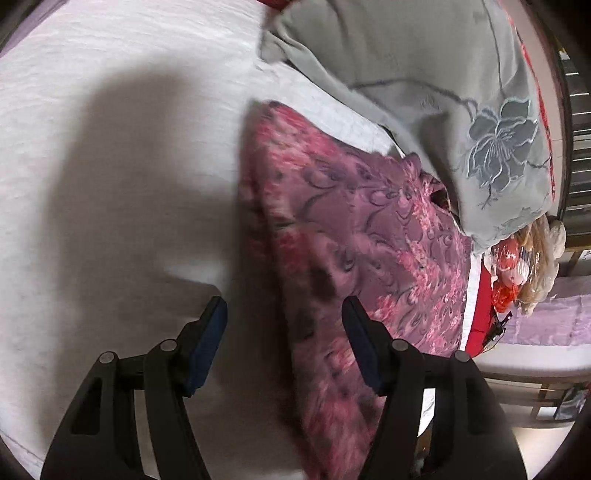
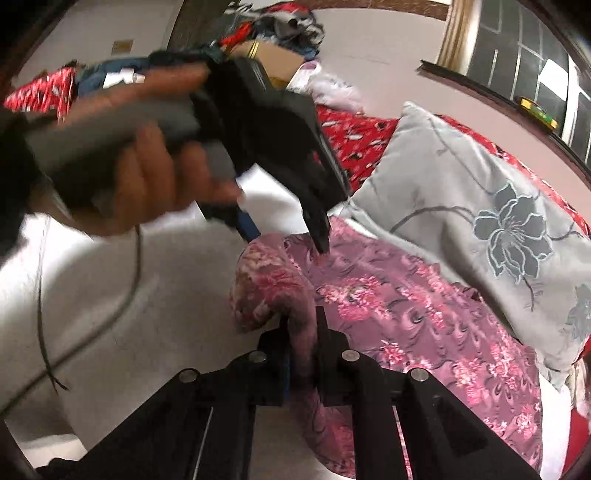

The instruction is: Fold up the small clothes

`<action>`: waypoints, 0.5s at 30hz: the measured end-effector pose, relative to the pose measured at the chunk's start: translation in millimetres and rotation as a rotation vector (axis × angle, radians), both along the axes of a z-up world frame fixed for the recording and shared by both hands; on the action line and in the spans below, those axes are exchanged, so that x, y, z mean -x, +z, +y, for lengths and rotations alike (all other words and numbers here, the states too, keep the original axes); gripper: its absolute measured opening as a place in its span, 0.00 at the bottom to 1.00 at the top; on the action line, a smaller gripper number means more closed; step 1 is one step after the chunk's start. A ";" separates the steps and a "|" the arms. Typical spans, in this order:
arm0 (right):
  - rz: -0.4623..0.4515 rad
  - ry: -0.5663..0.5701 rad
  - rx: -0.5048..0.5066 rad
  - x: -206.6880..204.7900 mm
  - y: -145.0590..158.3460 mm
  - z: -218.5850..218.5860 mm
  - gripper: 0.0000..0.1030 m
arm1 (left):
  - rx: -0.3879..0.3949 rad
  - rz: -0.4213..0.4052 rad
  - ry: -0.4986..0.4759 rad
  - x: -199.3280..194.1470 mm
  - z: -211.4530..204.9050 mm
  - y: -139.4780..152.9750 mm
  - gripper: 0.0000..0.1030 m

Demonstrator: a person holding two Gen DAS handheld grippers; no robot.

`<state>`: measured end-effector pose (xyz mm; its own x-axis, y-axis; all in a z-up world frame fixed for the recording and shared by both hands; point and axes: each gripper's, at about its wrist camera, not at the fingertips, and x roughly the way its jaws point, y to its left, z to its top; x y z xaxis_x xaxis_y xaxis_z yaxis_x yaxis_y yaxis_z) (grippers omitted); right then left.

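Note:
A pink and purple floral garment (image 1: 351, 221) lies on the white bed sheet (image 1: 110, 147), against a grey pillow. My left gripper (image 1: 284, 302) is open and points down over the garment's left edge; the cloth lies under the gap and no pad presses on it. In the right wrist view a hand (image 2: 147, 177) holds that left gripper (image 2: 286, 236) above the garment's (image 2: 406, 295) far corner. My right gripper (image 2: 303, 321) is shut on a raised fold of the garment's near left edge, and the cloth bulges up beyond the fingers.
A grey pillow with a dark flower print (image 2: 461, 192) lies right of the garment and overlaps its far edge. Red patterned bedding (image 2: 354, 129) and a pile of clothes (image 2: 273, 18) sit behind. A thin dark cable (image 2: 136, 258) hangs from the hand over the sheet (image 2: 129, 314).

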<state>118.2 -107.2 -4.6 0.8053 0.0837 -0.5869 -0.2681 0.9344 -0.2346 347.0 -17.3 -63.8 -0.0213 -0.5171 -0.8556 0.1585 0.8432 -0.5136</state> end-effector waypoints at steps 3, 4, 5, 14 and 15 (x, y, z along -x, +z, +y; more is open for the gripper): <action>-0.001 0.000 -0.028 -1.8 4.0 -7.0 0.09 | 0.007 -0.016 -0.010 5.7 -20.8 7.8 0.47; 0.004 -0.008 -0.049 0.9 4.2 -10.8 0.09 | -0.007 -0.040 -0.014 8.0 -26.6 13.5 0.28; 0.008 -0.015 -0.069 3.1 5.1 -14.7 0.09 | -0.031 -0.072 -0.019 10.8 -32.5 20.4 0.20; 0.010 -0.126 -0.354 22.2 24.1 -88.5 0.08 | -0.060 -0.243 -0.045 45.1 -89.6 90.2 0.07; 0.005 -0.142 -0.387 25.4 26.9 -98.4 0.08 | -0.063 -0.262 -0.058 51.6 -103.8 98.5 0.07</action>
<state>92.8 -205.5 22.3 0.8218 0.1871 -0.5382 -0.1305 0.9812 0.1420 295.4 -121.1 34.8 0.1774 -0.4667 -0.8665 0.3278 0.8582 -0.3951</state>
